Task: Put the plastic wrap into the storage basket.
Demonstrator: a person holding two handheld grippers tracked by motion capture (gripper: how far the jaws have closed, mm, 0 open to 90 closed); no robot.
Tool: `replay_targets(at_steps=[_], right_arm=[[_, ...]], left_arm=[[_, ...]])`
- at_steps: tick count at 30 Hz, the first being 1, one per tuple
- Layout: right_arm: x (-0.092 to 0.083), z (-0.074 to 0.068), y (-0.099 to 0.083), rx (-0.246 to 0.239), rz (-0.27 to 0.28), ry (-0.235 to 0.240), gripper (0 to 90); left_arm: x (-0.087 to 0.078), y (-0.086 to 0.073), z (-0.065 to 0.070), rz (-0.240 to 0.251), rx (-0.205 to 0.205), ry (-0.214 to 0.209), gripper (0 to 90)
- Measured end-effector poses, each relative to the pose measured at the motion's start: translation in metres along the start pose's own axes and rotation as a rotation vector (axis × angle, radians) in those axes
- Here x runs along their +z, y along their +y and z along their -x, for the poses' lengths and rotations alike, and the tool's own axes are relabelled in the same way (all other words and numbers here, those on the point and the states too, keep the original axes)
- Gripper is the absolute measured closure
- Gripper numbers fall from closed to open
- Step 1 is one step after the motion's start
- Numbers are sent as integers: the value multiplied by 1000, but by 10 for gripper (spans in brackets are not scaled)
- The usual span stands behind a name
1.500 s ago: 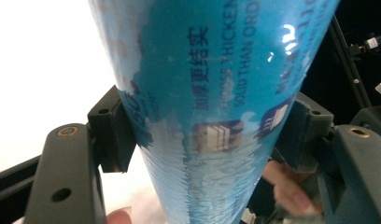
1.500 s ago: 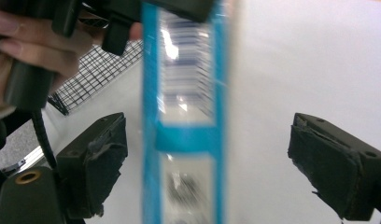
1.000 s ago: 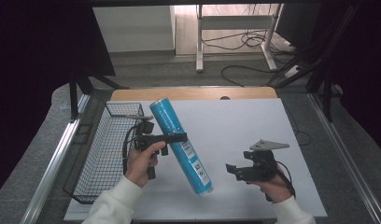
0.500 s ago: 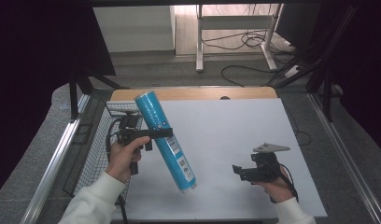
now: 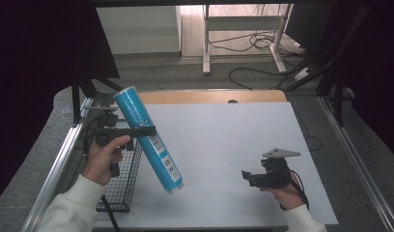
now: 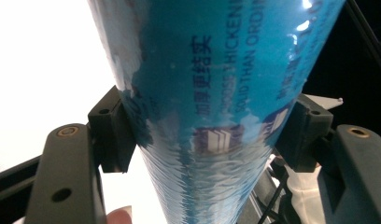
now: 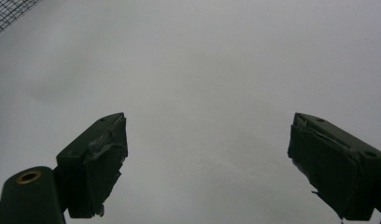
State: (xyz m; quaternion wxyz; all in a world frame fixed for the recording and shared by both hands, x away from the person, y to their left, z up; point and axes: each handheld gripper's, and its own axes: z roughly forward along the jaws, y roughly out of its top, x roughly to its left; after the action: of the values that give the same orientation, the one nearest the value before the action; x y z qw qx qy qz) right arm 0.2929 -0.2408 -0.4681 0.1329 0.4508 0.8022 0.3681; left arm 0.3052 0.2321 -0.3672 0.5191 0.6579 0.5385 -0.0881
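White table [image 5: 224,145]; left hand-held gripper [image 5: 146,130] pinches blue tube [image 5: 149,140], wire basket [image 5: 119,188] half-hidden; right hand-held gripper [image 5: 248,177] spread.

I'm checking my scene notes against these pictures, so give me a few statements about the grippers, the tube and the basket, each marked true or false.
1. The left gripper clamps the tall blue plastic-wrapped tube. True.
2. The tube stands upright on the white table. False: it is tilted, its top leaning toward the black wire basket.
3. The right gripper is open with nothing between its jaws. True.
4. The tube lies inside the basket. False: it is held up beside the basket.
5. The right gripper touches the tube. False: they are well apart.
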Motion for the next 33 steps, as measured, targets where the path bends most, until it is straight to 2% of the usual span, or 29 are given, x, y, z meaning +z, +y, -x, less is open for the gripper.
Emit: replay_targets(at_steps=[9, 16, 27, 33], right_arm=[[1, 2, -2, 11, -3, -10, 122], [2, 4, -2, 14, -7, -18, 123], [2, 6, -3, 25, -11, -25, 123], [1, 8, -3, 32, -11, -31, 124]], left_arm=[[-27, 3, -15, 1, -2, 52, 317], [-59, 5, -26, 34, -16, 84, 317], [-95, 10, -38, 62, -19, 137, 317], [-112, 11, -42, 74, -17, 180, 317]])
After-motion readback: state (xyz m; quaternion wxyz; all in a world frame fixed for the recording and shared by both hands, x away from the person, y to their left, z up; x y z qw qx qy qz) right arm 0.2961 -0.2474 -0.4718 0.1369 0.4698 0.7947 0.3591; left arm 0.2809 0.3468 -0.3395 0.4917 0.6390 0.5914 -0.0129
